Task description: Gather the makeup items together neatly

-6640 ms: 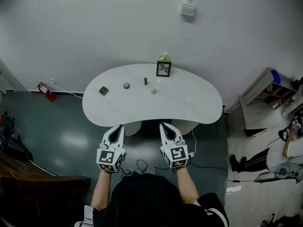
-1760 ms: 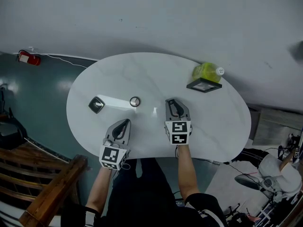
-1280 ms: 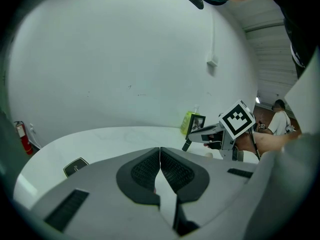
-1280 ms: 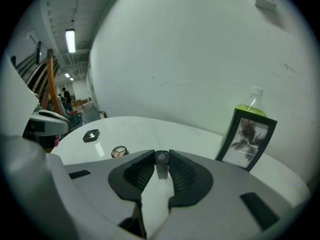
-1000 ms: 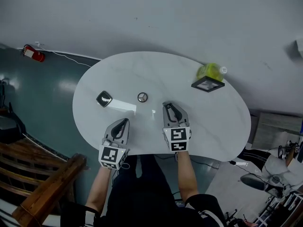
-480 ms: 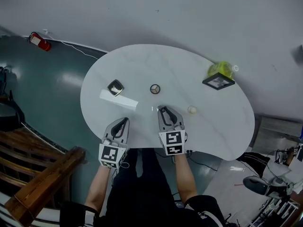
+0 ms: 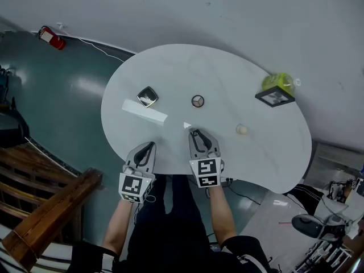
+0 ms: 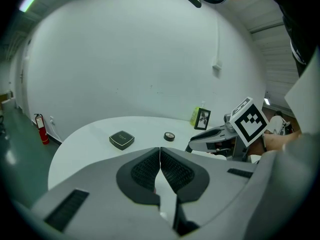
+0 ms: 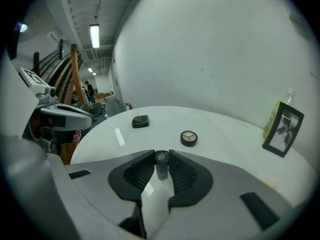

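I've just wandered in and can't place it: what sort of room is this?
Probably a workshop or industrial hall, not a home: a painted teal floor with a fire extinguisher by the bare wall, heavy timber beams, and strip lights down a long bay.

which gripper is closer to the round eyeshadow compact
Right. The right gripper, shut on a small black tube, sits just short of the round compact; the left gripper is farther off, at the table's near edge to its left.
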`<state>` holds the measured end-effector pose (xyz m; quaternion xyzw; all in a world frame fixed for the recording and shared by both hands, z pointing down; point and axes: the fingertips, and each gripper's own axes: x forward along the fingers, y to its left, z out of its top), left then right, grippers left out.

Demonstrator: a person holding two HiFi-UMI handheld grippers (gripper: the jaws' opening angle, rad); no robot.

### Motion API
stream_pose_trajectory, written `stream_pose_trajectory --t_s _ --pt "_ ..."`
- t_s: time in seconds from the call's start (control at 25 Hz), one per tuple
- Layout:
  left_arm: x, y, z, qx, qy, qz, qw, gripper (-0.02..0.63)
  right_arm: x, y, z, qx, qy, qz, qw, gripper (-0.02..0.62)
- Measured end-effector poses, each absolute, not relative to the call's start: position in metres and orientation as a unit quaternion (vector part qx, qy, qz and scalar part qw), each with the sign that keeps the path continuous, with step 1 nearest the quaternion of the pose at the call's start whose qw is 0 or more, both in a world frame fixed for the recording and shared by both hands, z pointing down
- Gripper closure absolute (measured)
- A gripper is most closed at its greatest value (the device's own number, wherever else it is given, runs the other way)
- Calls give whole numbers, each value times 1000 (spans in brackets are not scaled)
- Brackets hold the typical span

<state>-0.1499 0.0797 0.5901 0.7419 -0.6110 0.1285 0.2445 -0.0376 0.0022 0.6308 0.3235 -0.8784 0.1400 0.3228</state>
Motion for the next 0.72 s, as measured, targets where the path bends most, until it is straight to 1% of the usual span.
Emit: stream_pose_trajectory --t_s 0.64,0.72 --pt "-149 92 601 737 -613 124 257 586 -45 9 637 311 -883 131 327 488" --pt "-149 92 601 736 -613 124 257 586 -45 9 636 312 -884 132 322 469"
